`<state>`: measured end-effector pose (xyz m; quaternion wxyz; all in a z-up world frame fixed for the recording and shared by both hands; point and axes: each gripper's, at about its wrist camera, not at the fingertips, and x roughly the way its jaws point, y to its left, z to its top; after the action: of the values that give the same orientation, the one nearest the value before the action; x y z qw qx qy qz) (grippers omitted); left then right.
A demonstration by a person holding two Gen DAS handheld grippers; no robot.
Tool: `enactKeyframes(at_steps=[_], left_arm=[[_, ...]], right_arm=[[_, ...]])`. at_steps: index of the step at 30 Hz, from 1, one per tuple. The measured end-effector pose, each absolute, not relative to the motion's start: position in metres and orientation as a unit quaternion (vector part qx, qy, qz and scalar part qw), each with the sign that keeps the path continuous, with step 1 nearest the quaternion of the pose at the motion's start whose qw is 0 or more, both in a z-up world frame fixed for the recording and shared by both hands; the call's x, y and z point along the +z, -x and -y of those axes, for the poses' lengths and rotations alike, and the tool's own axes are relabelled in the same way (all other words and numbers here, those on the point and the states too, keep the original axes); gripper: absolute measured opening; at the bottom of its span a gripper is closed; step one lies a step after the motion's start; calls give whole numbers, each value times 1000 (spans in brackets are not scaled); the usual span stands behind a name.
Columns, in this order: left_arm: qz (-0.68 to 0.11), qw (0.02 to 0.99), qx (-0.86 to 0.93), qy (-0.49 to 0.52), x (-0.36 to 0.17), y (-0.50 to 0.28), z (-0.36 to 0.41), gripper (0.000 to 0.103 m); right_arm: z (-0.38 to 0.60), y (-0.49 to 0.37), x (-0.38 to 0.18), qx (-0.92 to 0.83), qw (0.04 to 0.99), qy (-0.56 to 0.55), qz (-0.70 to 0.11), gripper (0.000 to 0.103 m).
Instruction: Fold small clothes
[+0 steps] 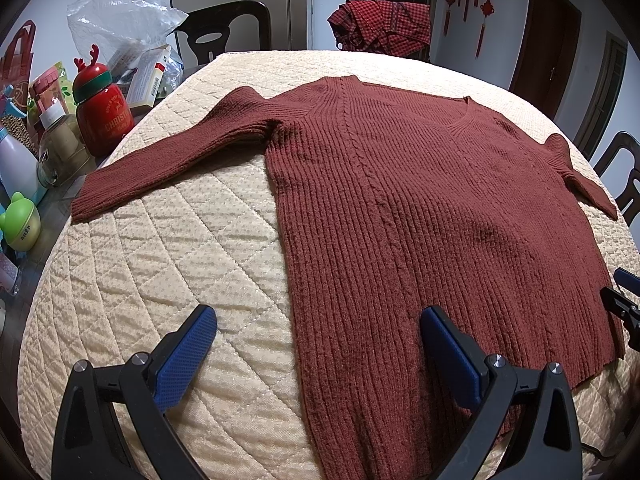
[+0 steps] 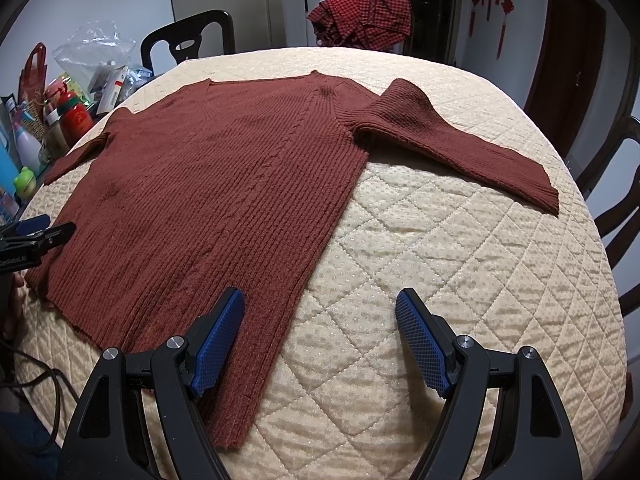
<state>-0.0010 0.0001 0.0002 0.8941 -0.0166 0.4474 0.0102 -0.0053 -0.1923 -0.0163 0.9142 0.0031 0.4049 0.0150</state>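
Note:
A rust-red ribbed knit sweater [image 1: 400, 200] [image 2: 224, 184] lies flat, front up, on a cream quilted cover [image 1: 168, 272] [image 2: 460, 264], sleeves spread to both sides. My left gripper [image 1: 318, 320] hovers open over the sweater's lower left hem corner, one blue pad over the quilt, the other over the knit. My right gripper [image 2: 320, 304] is open above the lower right hem corner, holding nothing. The left sleeve [image 1: 168, 164] reaches toward the clutter; the right sleeve [image 2: 472, 144] lies bent on the quilt.
Bottles, a red reindeer flask [image 1: 102, 108], a green frog jar [image 1: 20, 220] and a plastic bag [image 1: 120, 24] crowd the table's left edge. Dark chairs [image 1: 228, 32] stand behind and at right. A red checked cloth [image 1: 384, 24] hangs at the far side.

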Motion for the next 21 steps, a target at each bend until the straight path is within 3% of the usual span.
enactKeyframes(at_steps=[21], left_arm=[[-455,890,12,21,-2,-2,-11,103]], right_arm=[[194,1,-14,24,909,-8,-417,78]])
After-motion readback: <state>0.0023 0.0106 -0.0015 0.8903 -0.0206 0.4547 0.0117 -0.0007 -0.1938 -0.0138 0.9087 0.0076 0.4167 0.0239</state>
